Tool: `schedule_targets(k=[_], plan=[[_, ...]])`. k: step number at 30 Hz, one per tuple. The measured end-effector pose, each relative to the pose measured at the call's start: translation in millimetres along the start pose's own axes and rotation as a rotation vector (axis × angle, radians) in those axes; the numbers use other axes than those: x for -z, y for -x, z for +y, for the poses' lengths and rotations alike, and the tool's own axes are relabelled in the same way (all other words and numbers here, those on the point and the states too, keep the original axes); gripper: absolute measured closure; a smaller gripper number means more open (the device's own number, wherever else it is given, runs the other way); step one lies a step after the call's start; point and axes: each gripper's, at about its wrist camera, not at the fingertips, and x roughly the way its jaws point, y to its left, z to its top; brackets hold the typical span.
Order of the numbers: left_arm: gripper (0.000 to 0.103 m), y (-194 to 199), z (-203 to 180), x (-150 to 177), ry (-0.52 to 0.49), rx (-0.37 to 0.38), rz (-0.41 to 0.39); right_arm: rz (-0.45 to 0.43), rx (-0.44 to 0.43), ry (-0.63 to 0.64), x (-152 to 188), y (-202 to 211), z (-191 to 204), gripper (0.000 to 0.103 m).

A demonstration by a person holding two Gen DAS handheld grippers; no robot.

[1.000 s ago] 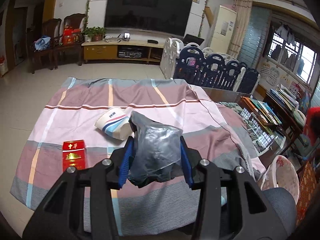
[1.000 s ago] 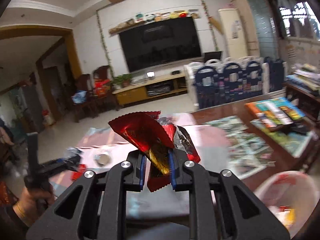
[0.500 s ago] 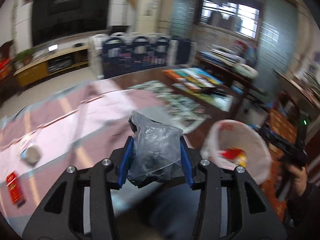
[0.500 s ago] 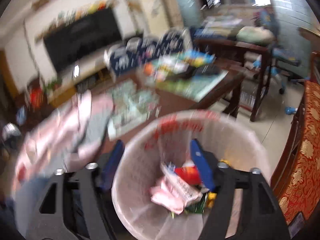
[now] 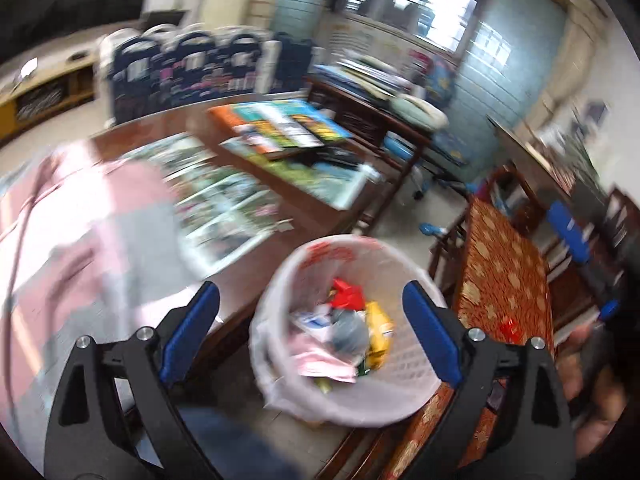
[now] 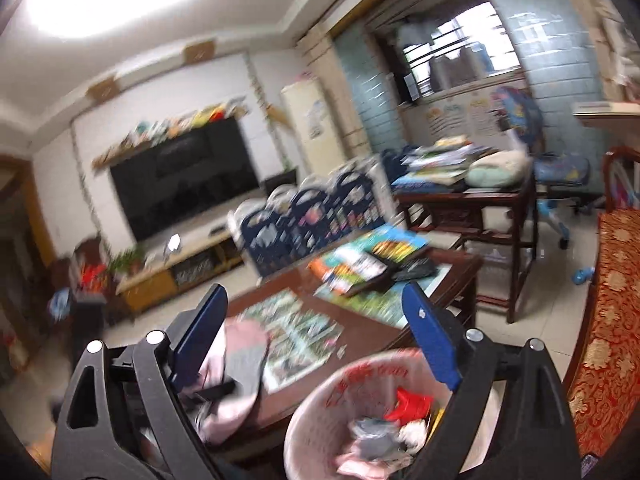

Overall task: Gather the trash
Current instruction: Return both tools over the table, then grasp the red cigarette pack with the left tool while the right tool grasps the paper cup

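Trash already fills the bottom of the bin (image 5: 348, 344), and that bin sits right under both sets of tongs. Left tongs (image 5: 312, 332) stand wide with nothing between the blue pads; their jaws have just been opening, and the grey plastic bag (image 5: 350, 334) lies in the bin directly below the gap, among a red wrapper (image 5: 346, 298), a yellow packet (image 5: 378, 334) and pink scraps. Right tongs (image 6: 316, 336) are wide and empty too, their jaws also just opened, and they point more level, over the near rim of the bin and out toward the room. In the left wrist view a hand (image 5: 592, 396) carrying the right tongs shows at the right edge, just beside the bin and the red patterned seat (image 5: 504, 272). Outward from the bin, the dark wooden bench (image 6: 360, 340) runs away to the left and ahead, with picture sheets and books on it and a pink and grey striped cloth (image 5: 80, 240) draped over its far left part. Any trash left to collect is, I judge, back on that cloth, so the coming move turns on swinging away from the bin to the left. No loose piece can be made out there through the blur. The left tongs look the nearer to the cloth.
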Motion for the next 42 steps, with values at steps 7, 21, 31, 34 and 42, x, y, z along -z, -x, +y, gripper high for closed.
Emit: schedule_targets(k=[7, 21, 31, 34, 42], plan=[[0.004, 138, 166, 64, 0.17, -0.412, -0.118, 0.198, -0.203, 0.066, 45, -47, 85, 0.016], [0.004, 207, 392, 157, 0.635, -0.843, 0.045, 0.503, -0.601, 0.495, 151, -134, 383, 0.016], [0.004, 170, 441, 170, 0.743, -0.744, 0.163, 0.695, -0.648, 0.825, 242, -239, 541, 0.016], [0.004, 158, 449, 175, 0.759, -0.733, 0.202, 0.73, -0.605, 0.937, 271, -268, 566, 0.016], [0.047, 160, 453, 167, 0.753, -0.685, 0.129, 0.817, -0.597, 0.915, 291, -294, 552, 0.034]])
